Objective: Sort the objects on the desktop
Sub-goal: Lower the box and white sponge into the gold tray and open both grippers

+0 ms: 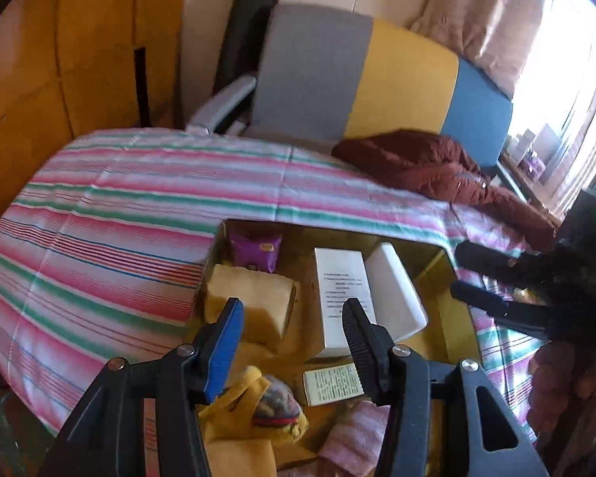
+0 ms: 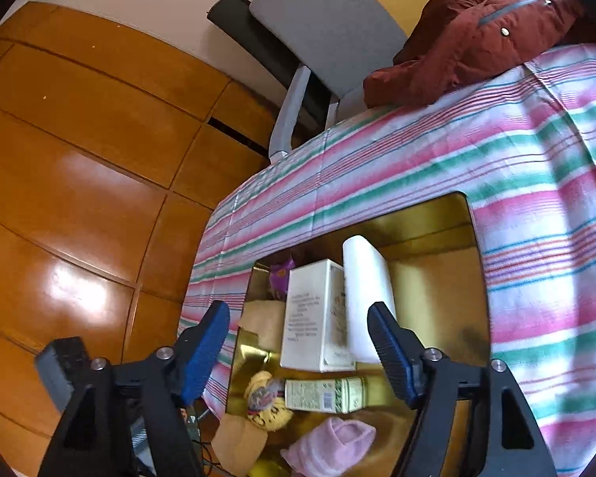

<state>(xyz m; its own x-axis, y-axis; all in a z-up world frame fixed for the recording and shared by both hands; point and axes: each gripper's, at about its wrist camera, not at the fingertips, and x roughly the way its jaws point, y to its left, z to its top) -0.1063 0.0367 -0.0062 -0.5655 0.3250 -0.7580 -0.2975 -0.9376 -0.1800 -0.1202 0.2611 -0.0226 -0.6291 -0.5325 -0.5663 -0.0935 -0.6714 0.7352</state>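
Both grippers, left [image 1: 294,342] and right [image 2: 304,342], hang apart and empty over the gold box [image 2: 429,218], where the plain white carton [image 2: 367,294] leans mid-box, light, stiff, slick; grip its flat faces.

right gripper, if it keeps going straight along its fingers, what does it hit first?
Most likely the tall white box standing in the gold-lined box, with the plain white block leaning beside it. The right gripper is open and empty, and both sit between its fingers in the right wrist view. Depth is unclear.
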